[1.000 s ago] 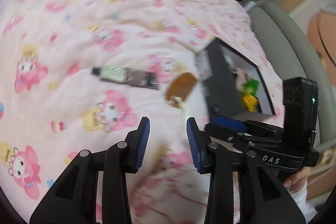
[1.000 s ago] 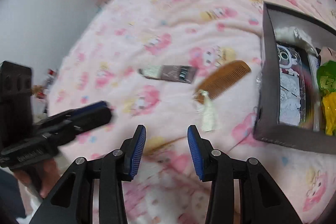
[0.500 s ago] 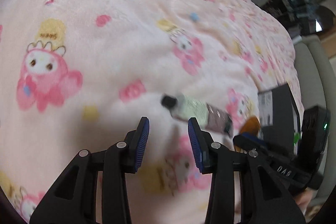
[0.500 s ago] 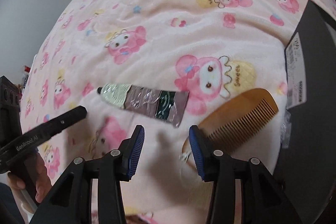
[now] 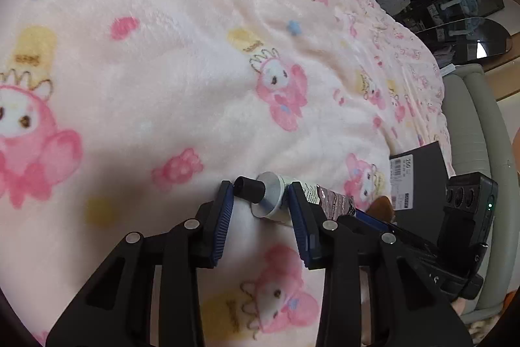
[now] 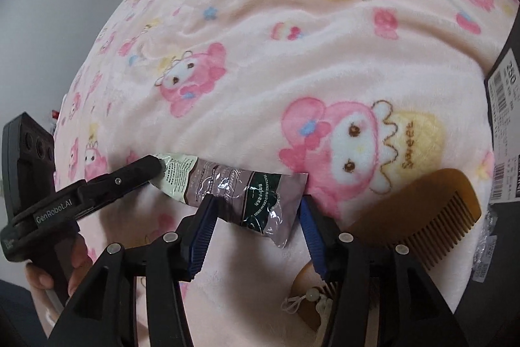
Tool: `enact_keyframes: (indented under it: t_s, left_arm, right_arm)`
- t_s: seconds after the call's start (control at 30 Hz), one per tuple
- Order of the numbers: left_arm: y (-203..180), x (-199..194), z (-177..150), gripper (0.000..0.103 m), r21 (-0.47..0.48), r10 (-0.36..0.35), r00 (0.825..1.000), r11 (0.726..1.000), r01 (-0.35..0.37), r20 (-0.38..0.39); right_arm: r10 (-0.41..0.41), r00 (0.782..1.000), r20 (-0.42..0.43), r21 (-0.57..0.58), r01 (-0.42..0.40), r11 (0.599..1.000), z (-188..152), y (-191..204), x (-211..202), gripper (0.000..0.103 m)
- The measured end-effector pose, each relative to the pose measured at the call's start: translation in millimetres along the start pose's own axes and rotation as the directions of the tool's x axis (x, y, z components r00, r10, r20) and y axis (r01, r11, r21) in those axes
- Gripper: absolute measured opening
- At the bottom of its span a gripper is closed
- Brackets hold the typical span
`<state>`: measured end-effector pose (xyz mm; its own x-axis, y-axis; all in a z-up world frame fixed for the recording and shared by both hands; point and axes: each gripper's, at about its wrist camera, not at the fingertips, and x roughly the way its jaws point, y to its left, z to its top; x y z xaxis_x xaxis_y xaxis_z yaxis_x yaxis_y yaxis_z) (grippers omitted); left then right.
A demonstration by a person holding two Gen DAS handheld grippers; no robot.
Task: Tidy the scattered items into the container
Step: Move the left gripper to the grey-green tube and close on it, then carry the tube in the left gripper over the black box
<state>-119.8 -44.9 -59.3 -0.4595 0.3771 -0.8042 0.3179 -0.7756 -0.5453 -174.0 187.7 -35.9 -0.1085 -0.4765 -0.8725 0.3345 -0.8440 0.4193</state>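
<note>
A hand cream tube (image 6: 227, 187) with a black cap (image 5: 248, 188) lies on the pink cartoon blanket (image 5: 195, 70). My left gripper (image 5: 260, 194) is down over the cap end; its jaws are closing, the cap and shoulder lie between them, and no pad presses the tube. My right gripper (image 6: 256, 207) straddles the tube's crimped end; its jaws are opening and stand clear of the tube. A wooden comb (image 6: 422, 207) with a white tassel lies just right of the tube. The dark box (image 5: 419, 184) stands at the right.
The box wall with its barcode label (image 6: 507, 135) is at the right edge, close to the comb. A grey padded bed frame (image 5: 471, 135) and dark shelves lie beyond the blanket. A hand (image 6: 58, 275) holds the left gripper's handle.
Both grippers have come down close to the blanket and now straddle the two ends of the tube. The right jaws stand wider than before. The box's inside has left both views.
</note>
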Motion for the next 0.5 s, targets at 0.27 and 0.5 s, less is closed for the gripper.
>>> enact_keyframes:
  t_s: [0.27,0.5]
  left_arm:
    - [-57.8,-68.2,-22.1,0.035,0.117,-0.043,0.997,0.993,0.036,0.065]
    - [-158.5,-87.0,-56.5,0.035,0.271,-0.132,0.990,0.956,0.115,0.045]
  right_arm:
    - [0.054,0.992,0.115,-0.029,-0.051,0.998,-18.1,11.9,-75.1,0.038]
    - [0.040,0.963,0.265,-0.012,-0.038,0.999,-47.8,-17.9,-178.5,0.038]
